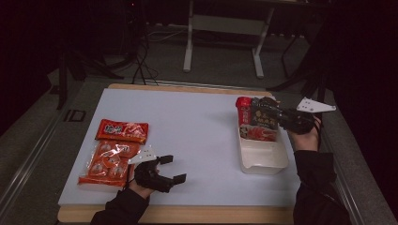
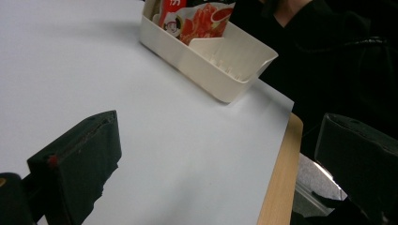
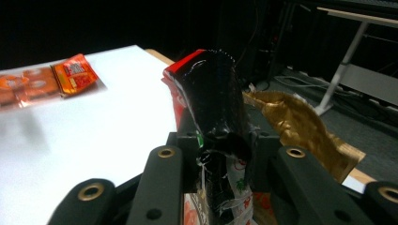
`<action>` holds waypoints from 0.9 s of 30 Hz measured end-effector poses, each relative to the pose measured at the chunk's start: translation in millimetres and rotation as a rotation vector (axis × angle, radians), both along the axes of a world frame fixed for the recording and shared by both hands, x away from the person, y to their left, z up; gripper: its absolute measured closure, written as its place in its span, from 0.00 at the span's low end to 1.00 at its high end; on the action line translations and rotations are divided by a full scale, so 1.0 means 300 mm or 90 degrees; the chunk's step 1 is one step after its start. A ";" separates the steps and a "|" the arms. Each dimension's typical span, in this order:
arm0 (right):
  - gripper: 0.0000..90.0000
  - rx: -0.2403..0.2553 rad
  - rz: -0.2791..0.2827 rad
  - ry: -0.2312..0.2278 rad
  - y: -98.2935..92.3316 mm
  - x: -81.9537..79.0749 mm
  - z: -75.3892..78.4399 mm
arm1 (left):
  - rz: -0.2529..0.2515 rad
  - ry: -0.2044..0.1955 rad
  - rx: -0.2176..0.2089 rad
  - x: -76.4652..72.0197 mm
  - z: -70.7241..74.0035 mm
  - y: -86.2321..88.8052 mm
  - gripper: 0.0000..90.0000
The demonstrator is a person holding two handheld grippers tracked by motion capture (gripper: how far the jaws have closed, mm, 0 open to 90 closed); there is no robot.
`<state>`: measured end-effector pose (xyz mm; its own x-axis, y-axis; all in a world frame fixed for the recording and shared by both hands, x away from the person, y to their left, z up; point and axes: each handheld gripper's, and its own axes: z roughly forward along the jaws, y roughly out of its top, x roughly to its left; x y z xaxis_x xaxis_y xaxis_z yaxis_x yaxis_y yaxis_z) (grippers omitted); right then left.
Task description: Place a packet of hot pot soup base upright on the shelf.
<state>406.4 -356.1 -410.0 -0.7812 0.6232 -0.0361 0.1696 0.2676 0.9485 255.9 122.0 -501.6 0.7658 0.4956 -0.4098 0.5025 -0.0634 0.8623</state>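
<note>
Clamping the red-and-dark snack packet (image 1: 257, 121), my right claw (image 1: 271, 111) is gripping it near its upper part, both pads pressed against the crinkled film, as the right gripper view is showing with the packet (image 3: 212, 101) standing up between them. That packet is sitting upright in the far end of the white bin (image 1: 263, 159), its lower edge dipping inside the bin walls; the near end of the bin is lying bare. From the left gripper view I am seeing the same bin (image 2: 225, 75) with a low divider inside and the packet (image 2: 202, 21) leaning at its far compartment.

My left claw (image 1: 172, 168) is hovering released over the white tabletop (image 1: 187, 126), jaws spread wide with nothing between them, near the front edge.

Around it, 2 more packs are lying flat at the left side: an orange sachet (image 1: 122, 131) and, touching it on the near side, a clear pack of round orange pieces (image 1: 108, 163), just beside my left hand. Nothing is standing between the left claw and those packs.

Behind the bin, a crumpled gold wrapper (image 3: 300, 126) is showing in the right gripper view.

Printing on the packets is showing as Chinese characters, too small and blurred for me to read.
</note>
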 end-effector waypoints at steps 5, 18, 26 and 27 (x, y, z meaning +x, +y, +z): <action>0.67 -0.013 -0.041 0.019 0.006 -0.012 0.019 | 0.001 0.001 0.000 0.003 -0.003 -0.002 0.01; 0.45 0.036 -0.058 0.008 0.023 -0.098 0.169 | -0.003 -0.055 0.012 0.004 0.001 -0.009 0.04; 0.34 0.044 -0.039 0.006 0.074 -0.175 0.207 | -0.010 -0.040 0.037 0.006 0.005 -0.026 0.04; 0.32 0.048 -0.035 0.007 0.081 -0.187 0.206 | -0.012 -0.038 0.040 0.005 0.007 -0.027 0.04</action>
<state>350.3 -331.6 -348.4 -0.7462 0.6654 0.0211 0.1922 0.1849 0.9638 257.4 113.9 -499.5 0.7969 0.5046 -0.3320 0.4491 -0.1275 0.8843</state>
